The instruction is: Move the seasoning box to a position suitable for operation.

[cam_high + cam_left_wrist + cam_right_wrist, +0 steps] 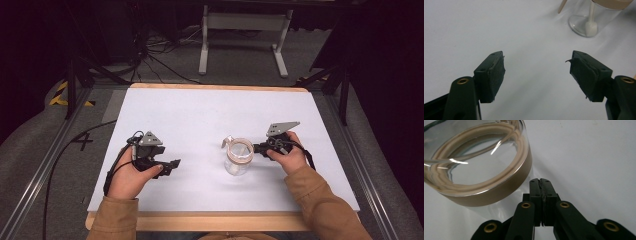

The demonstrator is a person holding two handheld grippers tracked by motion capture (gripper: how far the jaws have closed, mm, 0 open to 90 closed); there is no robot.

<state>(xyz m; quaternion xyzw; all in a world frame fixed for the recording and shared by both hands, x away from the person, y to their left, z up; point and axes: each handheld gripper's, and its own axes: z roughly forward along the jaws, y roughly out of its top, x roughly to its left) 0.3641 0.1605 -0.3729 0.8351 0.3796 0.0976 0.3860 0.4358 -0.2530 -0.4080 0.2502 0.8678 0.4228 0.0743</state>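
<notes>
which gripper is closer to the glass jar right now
Right. The right gripper, jaws shut, sits right beside the glass jar; the left gripper, jaws open, rests well off to the jar's left.

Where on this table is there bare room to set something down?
The whole far half of the white table is bare, up to its wooden far edge. So is the strip between the left gripper and the glass jar. It is crowded only where the right gripper sits against the jar.

Bright tabletop, dark surround, soft focus

Clear glass jar [237, 159] with tan band, white table [200, 115], black tools.
</notes>
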